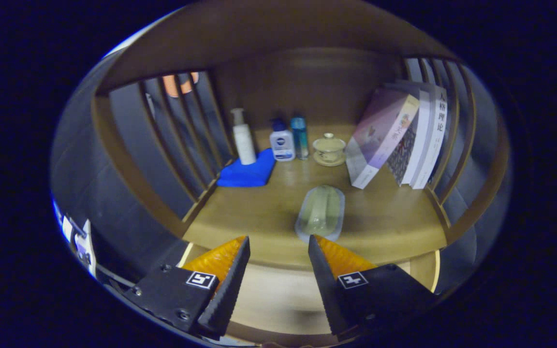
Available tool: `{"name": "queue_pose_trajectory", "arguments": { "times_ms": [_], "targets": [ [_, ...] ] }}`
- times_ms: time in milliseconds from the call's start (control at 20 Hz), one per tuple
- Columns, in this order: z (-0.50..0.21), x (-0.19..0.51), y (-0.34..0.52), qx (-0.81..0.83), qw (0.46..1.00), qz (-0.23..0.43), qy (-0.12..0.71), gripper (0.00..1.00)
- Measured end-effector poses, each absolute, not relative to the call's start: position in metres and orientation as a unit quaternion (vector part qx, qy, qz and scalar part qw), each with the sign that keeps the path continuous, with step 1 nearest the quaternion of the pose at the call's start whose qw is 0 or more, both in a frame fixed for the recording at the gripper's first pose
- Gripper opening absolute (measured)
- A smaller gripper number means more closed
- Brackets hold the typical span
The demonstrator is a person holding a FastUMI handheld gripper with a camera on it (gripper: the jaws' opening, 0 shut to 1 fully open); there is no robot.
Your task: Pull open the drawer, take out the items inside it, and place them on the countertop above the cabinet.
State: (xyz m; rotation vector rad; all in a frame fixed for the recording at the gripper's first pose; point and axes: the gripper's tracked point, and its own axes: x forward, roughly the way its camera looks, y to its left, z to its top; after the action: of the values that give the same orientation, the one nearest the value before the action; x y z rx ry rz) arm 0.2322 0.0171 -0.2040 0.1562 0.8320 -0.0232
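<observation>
A pale green oblong item in clear wrapping [321, 212] lies on the wooden countertop [394, 217], just ahead of my fingers and near the front edge. My gripper [278, 244] is open, with nothing between the fingers, held a little in front of and below the countertop's edge. Beneath the fingers shows the pale inside of the pulled-out drawer [273, 295], bare where I can see it.
At the back of the countertop stand a white pump bottle [243, 137] on a folded blue cloth [247, 174], two small bottles [289, 139], a lidded cup [329, 150] and leaning books [404, 140]. Slatted wooden sides [182, 130] flank the shelf.
</observation>
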Motion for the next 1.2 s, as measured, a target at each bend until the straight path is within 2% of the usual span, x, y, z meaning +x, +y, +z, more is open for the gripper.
{"name": "queue_pose_trajectory", "arguments": {
  "times_ms": [300, 550, 650, 750, 850, 1050, 1200],
  "targets": [
    [-0.161, 0.174, 0.064, 0.082, 0.932, 0.055, 0.349, 0.82],
    [-0.127, 0.131, 0.081, 0.058, 0.959, 0.076, 0.265, 0.83],
    [-0.126, 0.112, 0.083, 0.057, 0.968, 0.077, 0.231, 0.9],
    [-0.135, 0.095, 0.077, 0.051, 0.976, 0.064, 0.204, 0.91],
    [-0.153, 0.079, 0.067, 0.036, 0.981, 0.041, 0.188, 0.97],
    [-0.205, 0.045, 0.067, 0.015, 0.978, 0.035, 0.205, 0.98],
    [-0.221, 0.025, 0.064, 0.02, 0.982, 0.022, 0.186, 0.97]
  ]
}}
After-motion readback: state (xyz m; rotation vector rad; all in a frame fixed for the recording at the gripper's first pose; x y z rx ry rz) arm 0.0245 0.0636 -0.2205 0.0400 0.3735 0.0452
